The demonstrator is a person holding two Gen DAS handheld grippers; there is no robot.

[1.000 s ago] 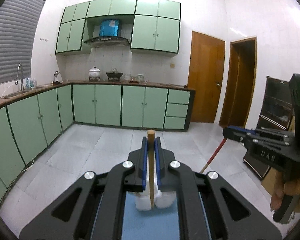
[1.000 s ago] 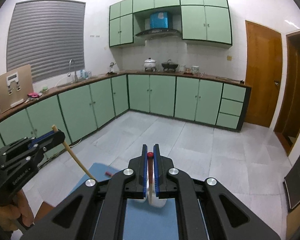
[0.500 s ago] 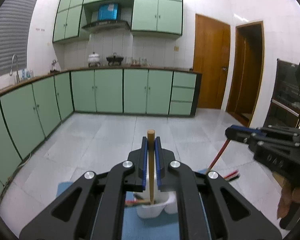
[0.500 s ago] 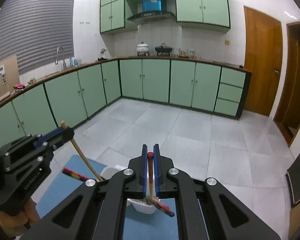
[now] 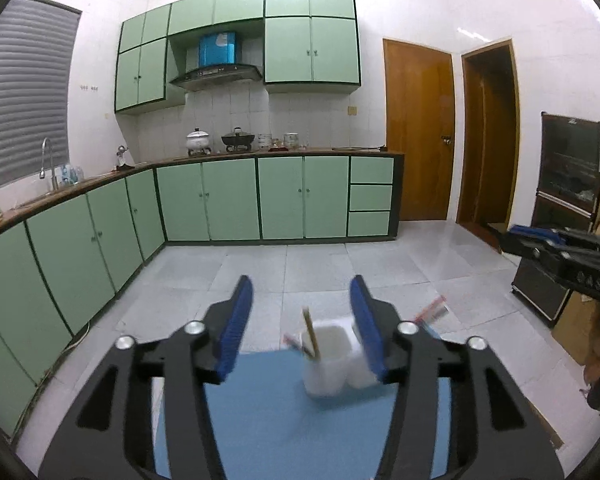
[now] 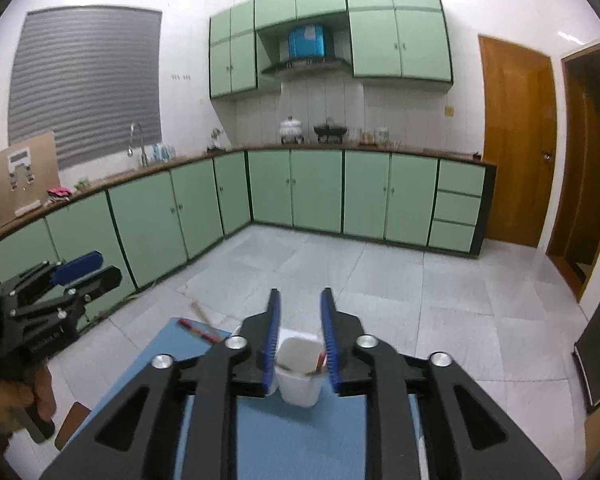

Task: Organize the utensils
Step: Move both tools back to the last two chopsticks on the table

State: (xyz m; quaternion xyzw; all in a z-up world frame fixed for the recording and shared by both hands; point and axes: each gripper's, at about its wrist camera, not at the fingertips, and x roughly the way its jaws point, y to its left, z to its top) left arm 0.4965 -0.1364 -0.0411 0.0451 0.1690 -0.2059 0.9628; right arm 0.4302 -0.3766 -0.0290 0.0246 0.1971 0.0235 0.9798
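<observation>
A white two-cup utensil holder stands at the far edge of a blue mat. A wooden chopstick leans in its left cup, with a red-tipped one beside it. Red chopsticks lean in the cup seen in the right wrist view. My left gripper is open and empty above the holder. My right gripper is open and empty above the holder. Each gripper shows at the edge of the other's view, the left and the right.
More chopsticks stick out past the holder on the left, and red ones on the right. Green cabinets line the far walls. A dark oven cabinet stands at the right.
Both grippers opened. The left let go of the wooden chopstick and the right let go of the red-tipped one; both now lean in the holder. Both grippers tilted back up slightly.
</observation>
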